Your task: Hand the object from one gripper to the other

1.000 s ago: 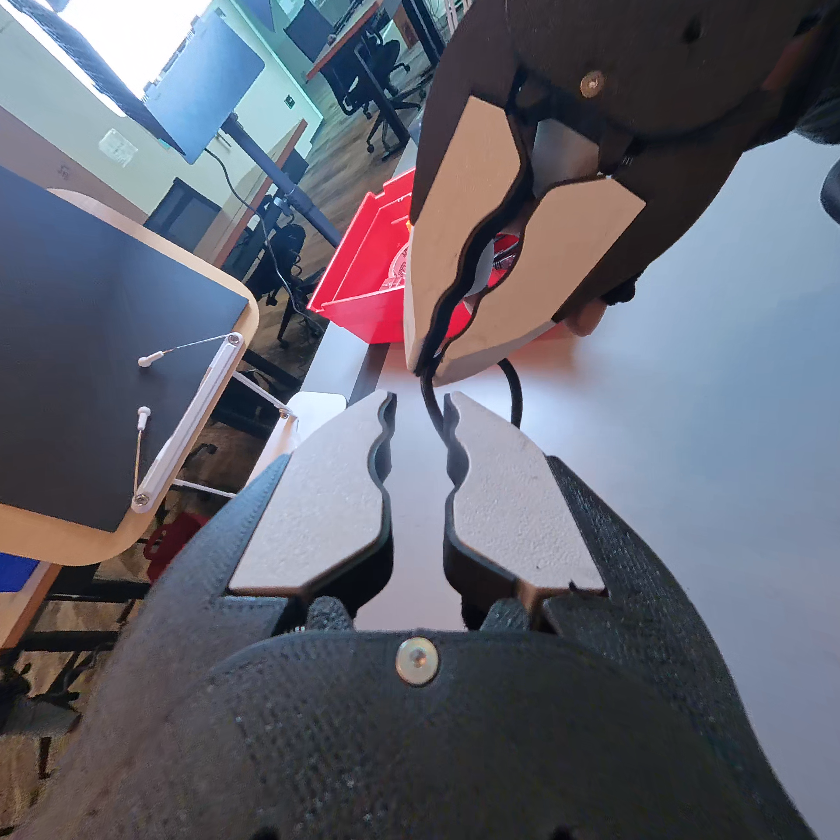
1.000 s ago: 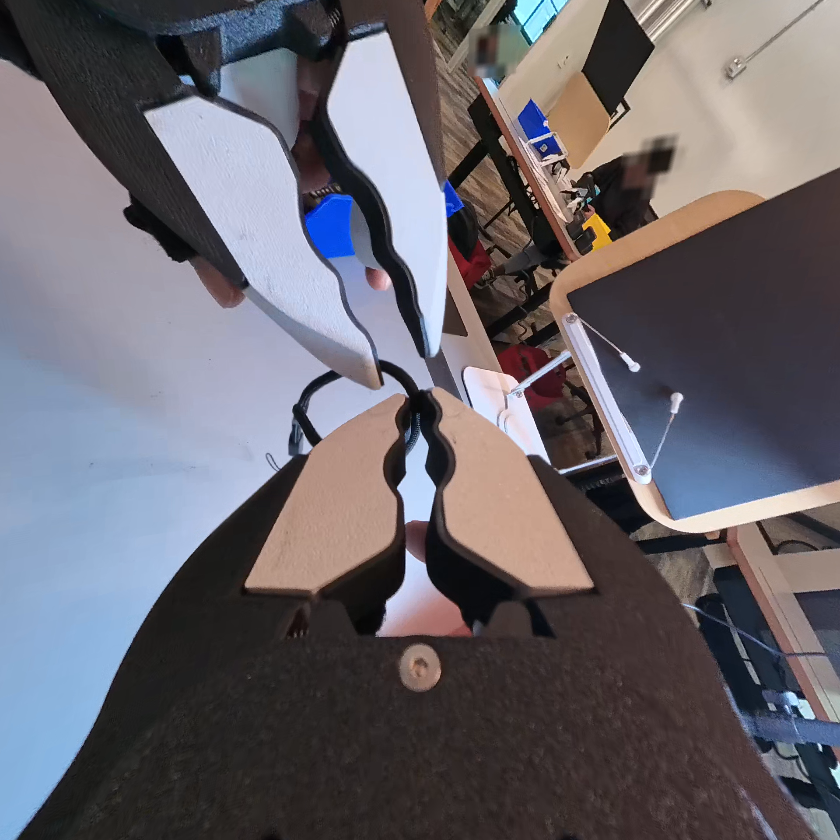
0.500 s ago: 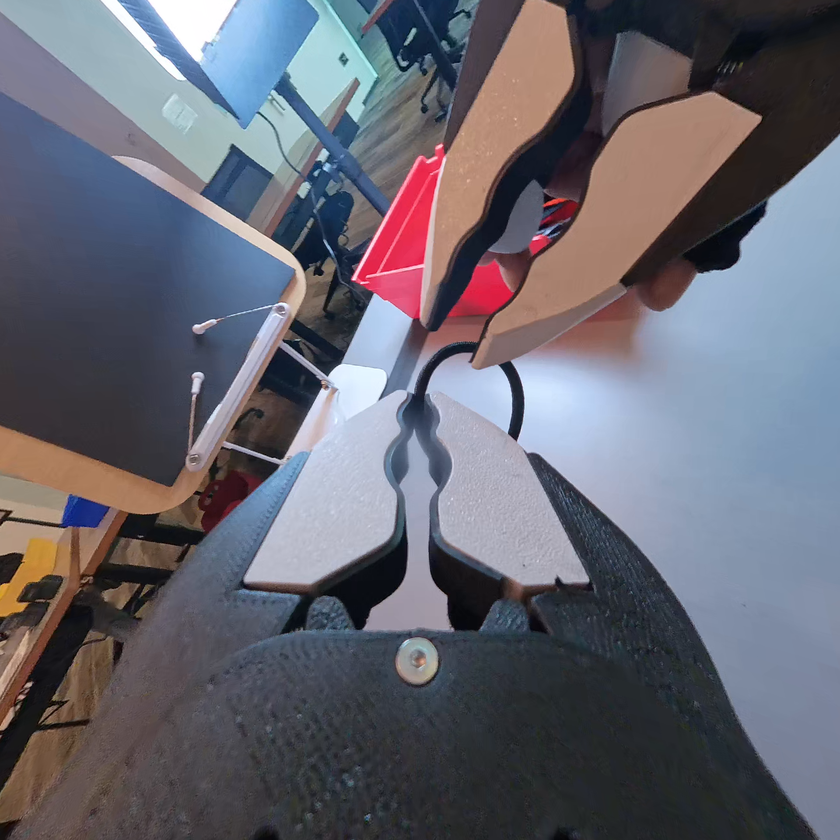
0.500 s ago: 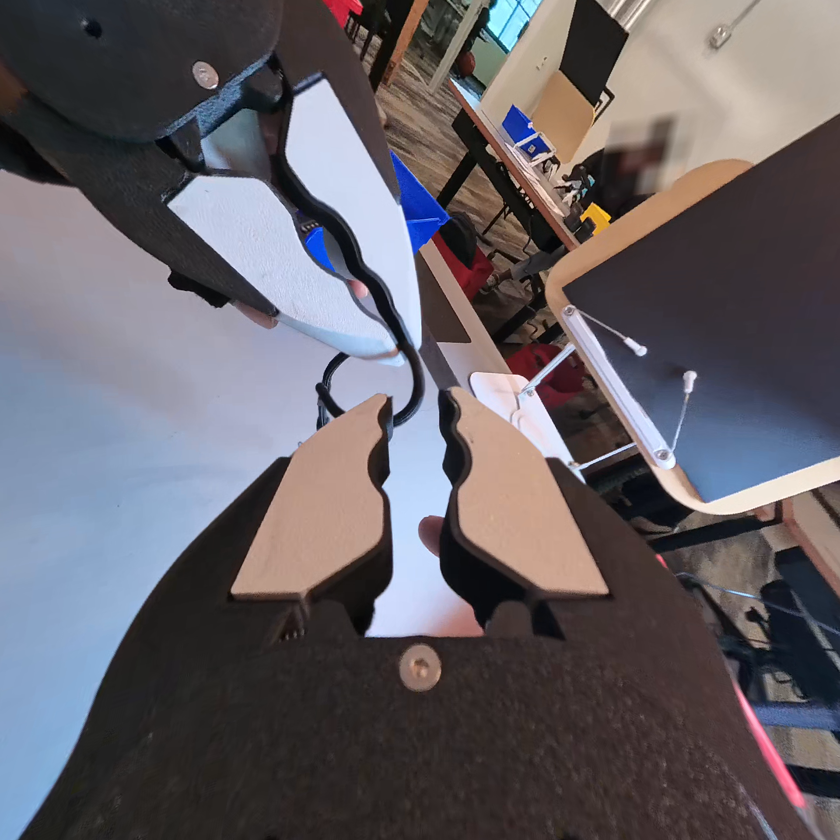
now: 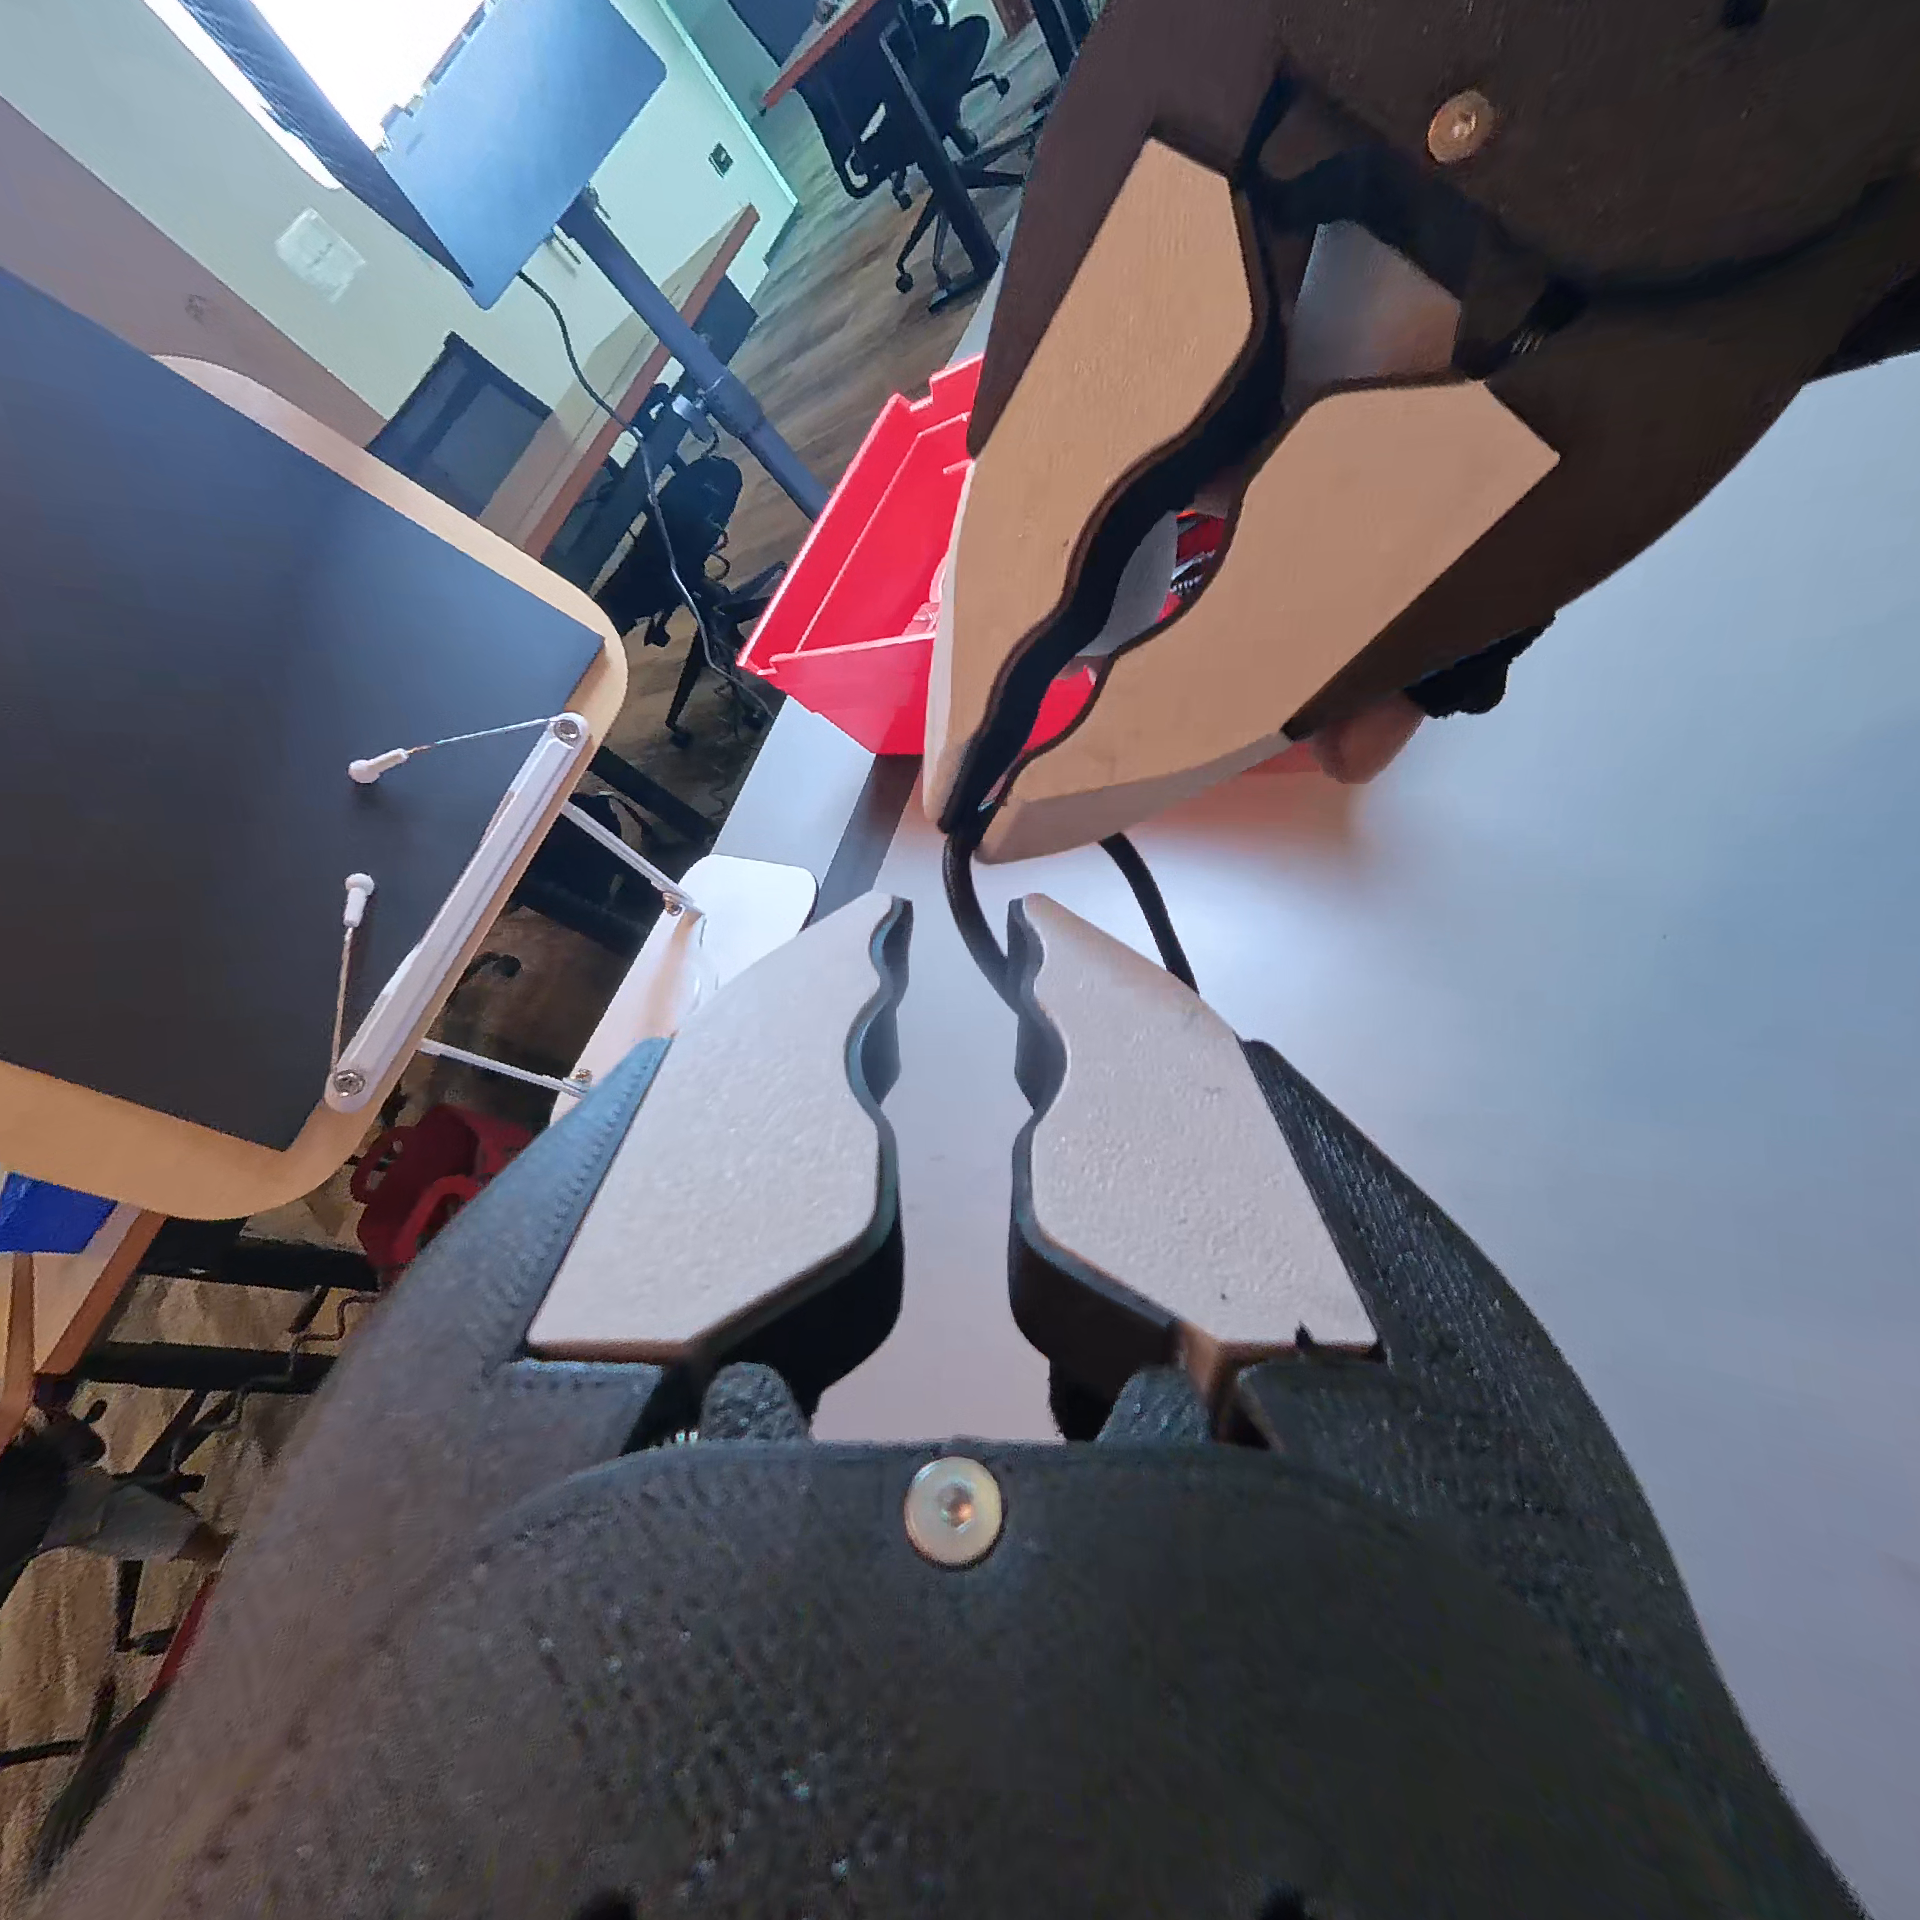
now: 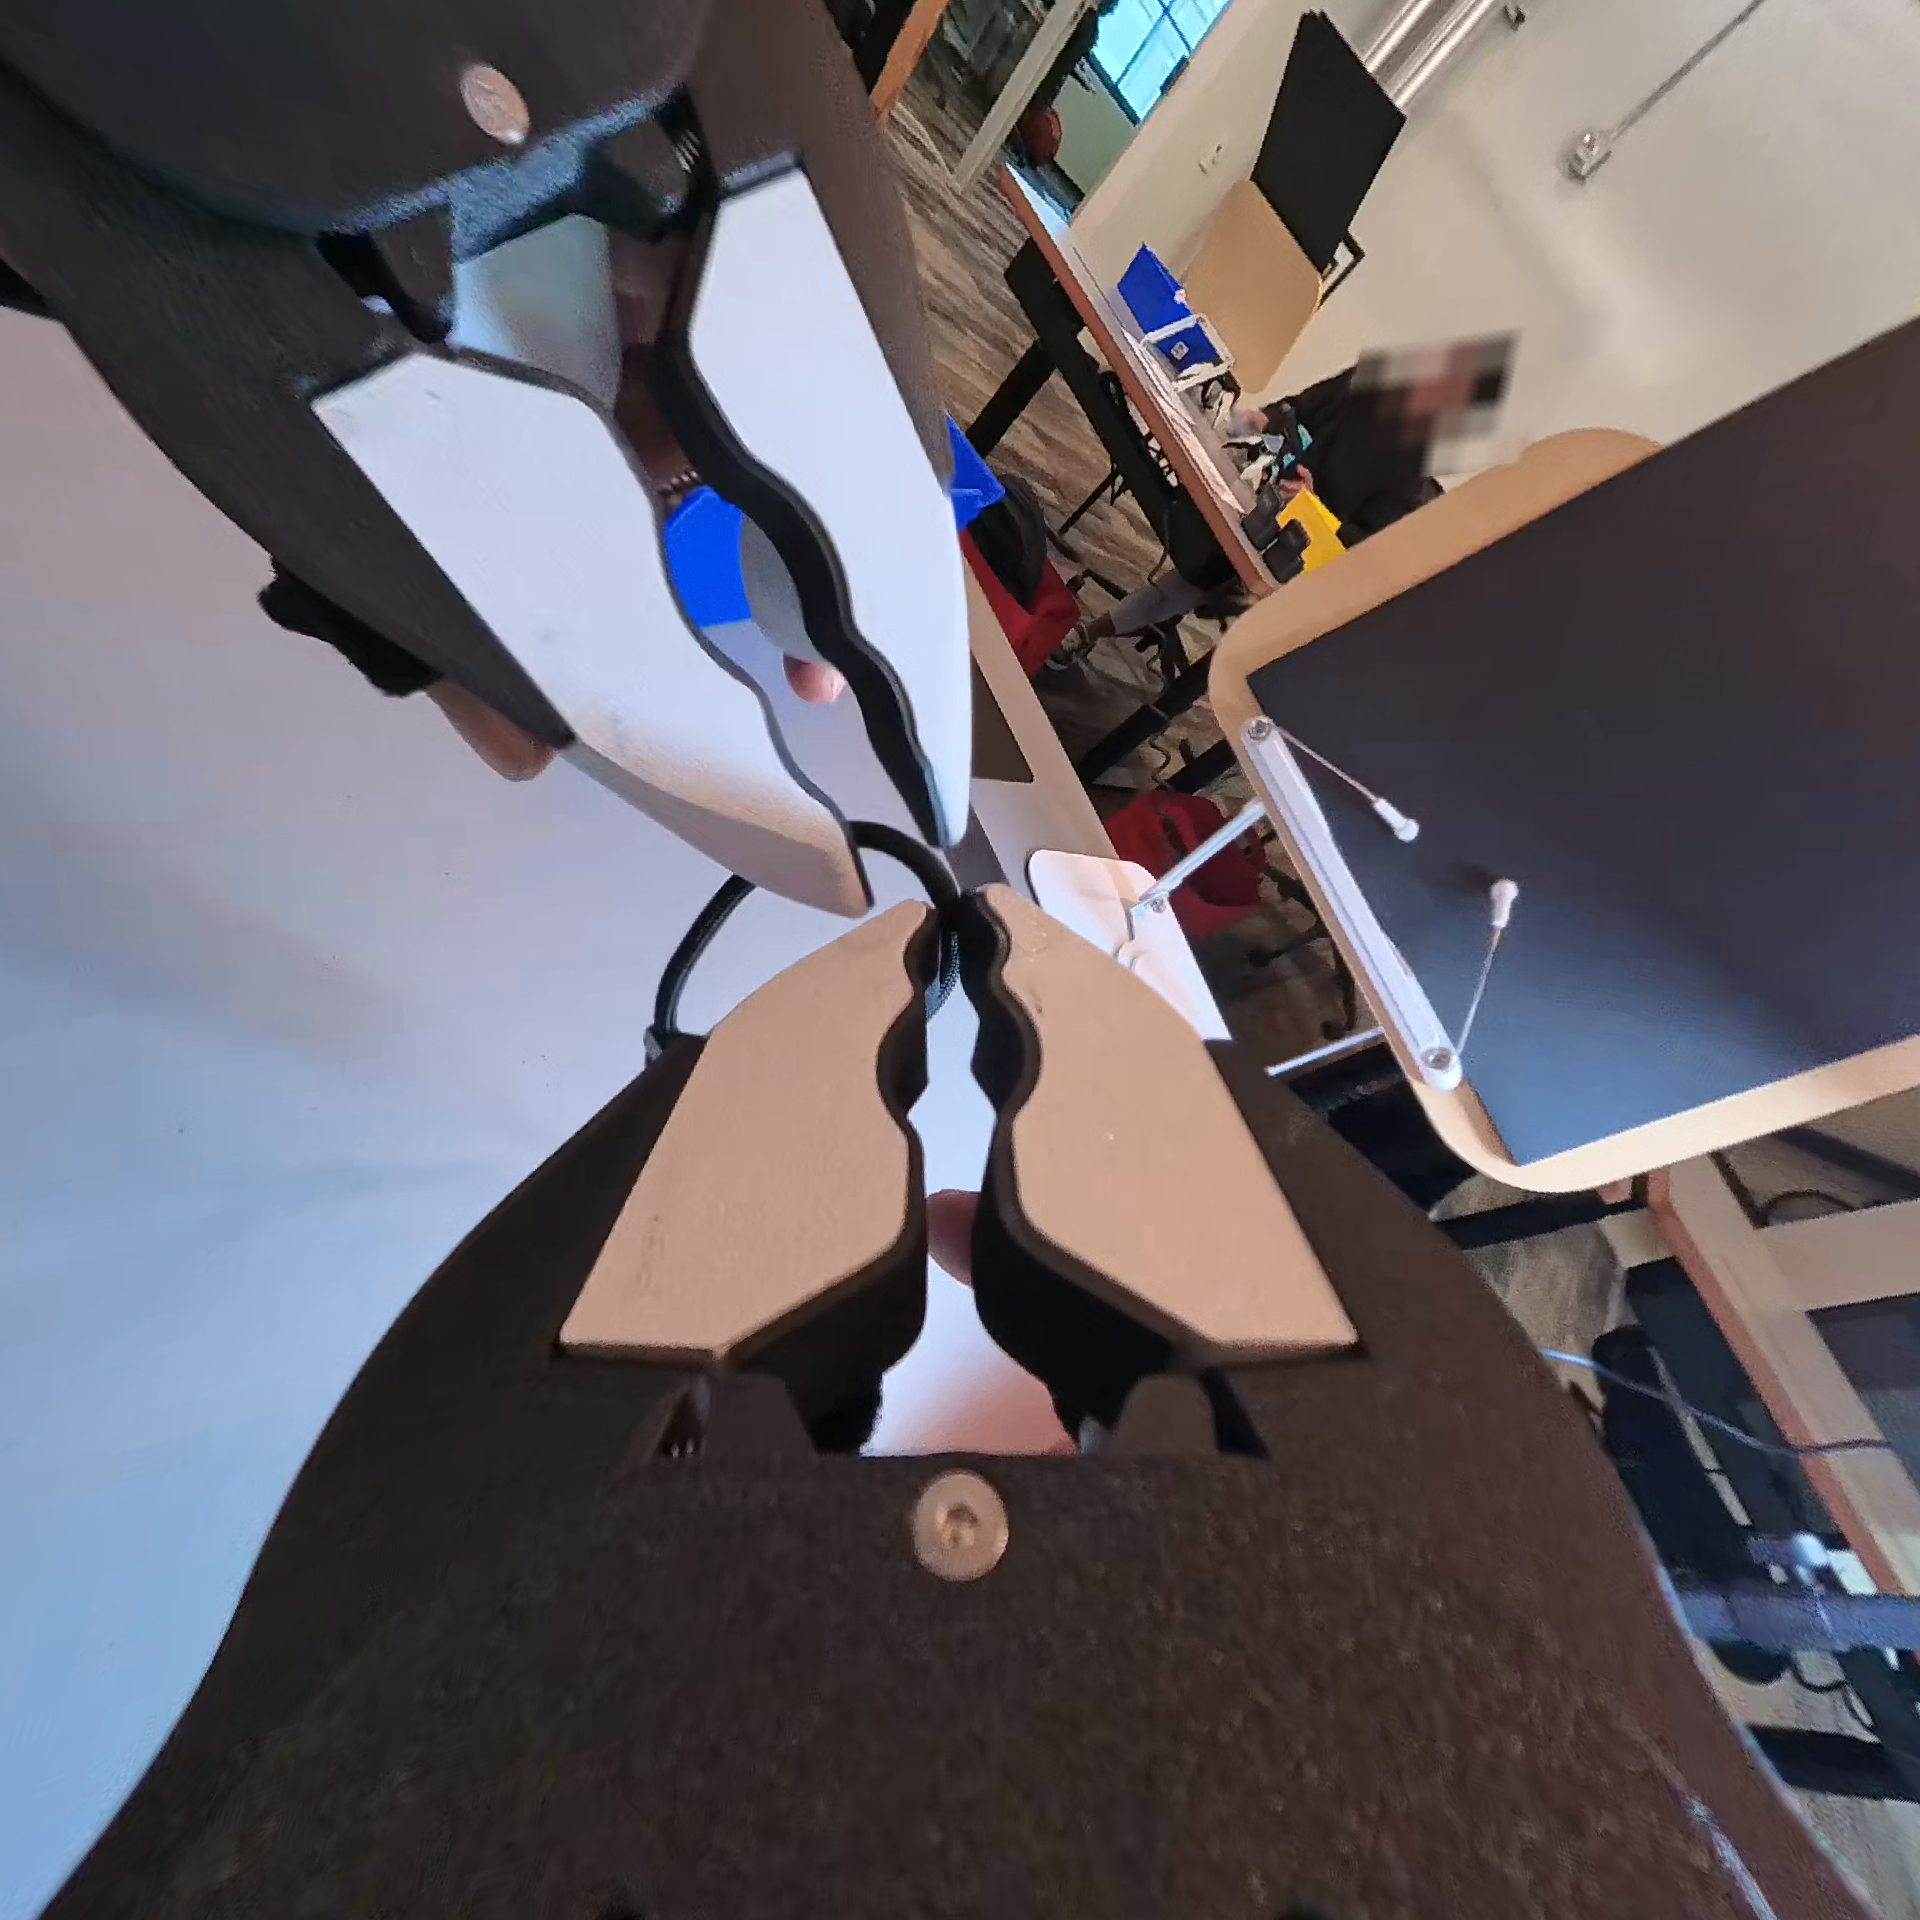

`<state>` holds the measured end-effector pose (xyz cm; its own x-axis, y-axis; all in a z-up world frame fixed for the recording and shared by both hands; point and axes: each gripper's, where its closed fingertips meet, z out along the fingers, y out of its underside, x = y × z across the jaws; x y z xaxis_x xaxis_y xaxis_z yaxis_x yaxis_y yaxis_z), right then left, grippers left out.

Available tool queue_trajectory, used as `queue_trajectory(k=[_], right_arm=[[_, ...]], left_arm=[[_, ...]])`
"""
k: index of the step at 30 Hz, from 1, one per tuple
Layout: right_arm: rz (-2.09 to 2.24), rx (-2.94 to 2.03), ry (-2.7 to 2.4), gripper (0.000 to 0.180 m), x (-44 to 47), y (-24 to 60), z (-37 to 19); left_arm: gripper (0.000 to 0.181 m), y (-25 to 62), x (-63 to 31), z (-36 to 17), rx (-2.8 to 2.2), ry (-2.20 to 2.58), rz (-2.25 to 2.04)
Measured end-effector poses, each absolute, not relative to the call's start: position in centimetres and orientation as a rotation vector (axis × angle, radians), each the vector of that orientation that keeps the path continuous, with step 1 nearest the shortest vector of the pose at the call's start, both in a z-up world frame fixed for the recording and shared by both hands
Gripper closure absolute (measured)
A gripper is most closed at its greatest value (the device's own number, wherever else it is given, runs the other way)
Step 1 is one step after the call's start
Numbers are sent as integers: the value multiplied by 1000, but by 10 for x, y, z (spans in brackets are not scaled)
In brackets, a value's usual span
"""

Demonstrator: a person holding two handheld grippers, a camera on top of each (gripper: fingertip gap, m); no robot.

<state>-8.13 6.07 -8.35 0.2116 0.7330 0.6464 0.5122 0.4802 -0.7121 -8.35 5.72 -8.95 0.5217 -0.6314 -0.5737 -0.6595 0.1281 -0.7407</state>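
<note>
A black cord loop (image 5: 1148, 909) hangs over the grey table (image 5: 1558, 1039). My right gripper (image 6: 951, 914), with tan pads, is shut on the loop (image 6: 701, 940) at its fingertips. It also shows in the left wrist view (image 5: 971, 826), pinching the top of the loop. My left gripper (image 5: 961, 920), with white pads, is open, and a strand of the loop runs through the gap between its tips. In the right wrist view the left gripper (image 6: 904, 857) points down at the loop, tips apart. Both grippers face each other tip to tip.
A red bin (image 5: 862, 623) stands on the table behind the right gripper. A blue bin (image 6: 707, 566) shows between the left gripper's fingers. A black panel with a wooden rim (image 5: 208, 675) stands beyond the table edge. A white pad (image 6: 1091, 883) lies at that edge. Left and right tips are no more than a few centimetres apart.
Half a second ago the left gripper was shut on the loop and the right was open. Now the right gripper has shut on the loop and the left has opened.
</note>
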Motion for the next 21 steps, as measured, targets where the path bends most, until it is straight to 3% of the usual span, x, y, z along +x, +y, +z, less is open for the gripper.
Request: queue_trajectory(k=[2,11,13,15,21], right_arm=[[212,-1150,-1449,176,-83,58,-83],[430,-1327,-1252,159,-88,64,-77],[466,-1375,-1194,161,-89,68,-78],[457,-1385,-1139,175,-86,74,-77],[397,-1358,-1191,176,-85,73,-79]], left_arm=[[175,59,-85,-93,-1559,1154,60],[177,72,-97,-72,-1556,925,63],[177,72,-98,-69,-1548,895,58],[177,72,-98,-68,-1548,887,59],[166,70,-93,-76,-1568,952,48]])
